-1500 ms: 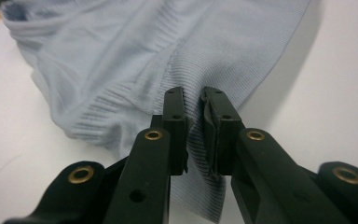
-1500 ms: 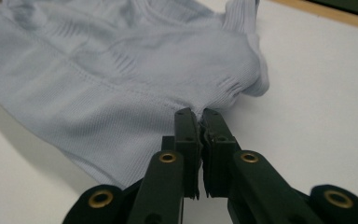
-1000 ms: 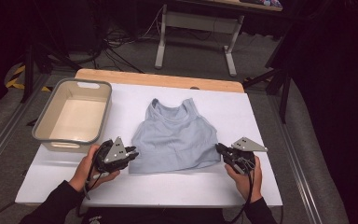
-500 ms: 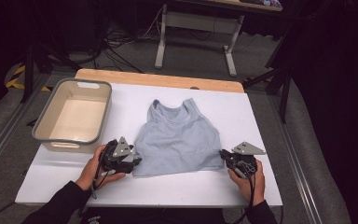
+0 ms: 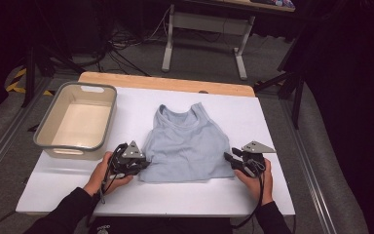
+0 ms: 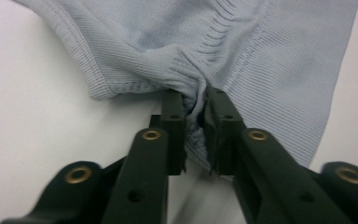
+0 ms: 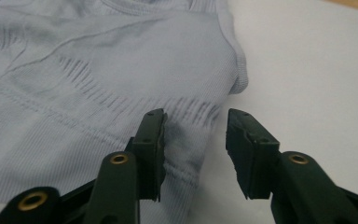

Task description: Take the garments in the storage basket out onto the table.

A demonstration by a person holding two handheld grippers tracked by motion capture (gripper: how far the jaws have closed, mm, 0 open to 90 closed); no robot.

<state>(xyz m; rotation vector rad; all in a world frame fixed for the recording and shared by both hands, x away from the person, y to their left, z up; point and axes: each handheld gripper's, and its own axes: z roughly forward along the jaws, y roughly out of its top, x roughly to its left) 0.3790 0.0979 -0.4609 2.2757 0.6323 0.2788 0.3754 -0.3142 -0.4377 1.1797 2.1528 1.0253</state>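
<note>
Two hands come in over the near edge of the counter (image 5: 68,195), each holding a black gripper with a cable trailing back toward the person. The left gripper (image 5: 143,165) sits at the lower left corner of a pale blue tank top (image 5: 190,146); in the left gripper view (image 6: 196,112) its jaws have just been closing and now pinch a bunched fold of the ribbed hem between them, the cloth puckered where the pads meet it. The right gripper (image 5: 230,160) sits at the lower right corner of the same tank top; in the right gripper view (image 7: 193,135) its jaws have just been opening and now stand partly apart, one jaw lying over the hem and the other over bare white counter just beside the cloth, with the fabric edge between them but not pressed. The tank top lies spread flat in the middle of the white counter, hem toward the person, neck and straps pointing away. Off to the left and a little farther back stands a grey tub (image 5: 53,124) with a pale inside, apart from the cloth. Beyond the white sheet runs a strip of bare wood (image 5: 165,83), and past that a dark floor with the legs of a metal stand (image 5: 202,44) and loose cables.
</note>
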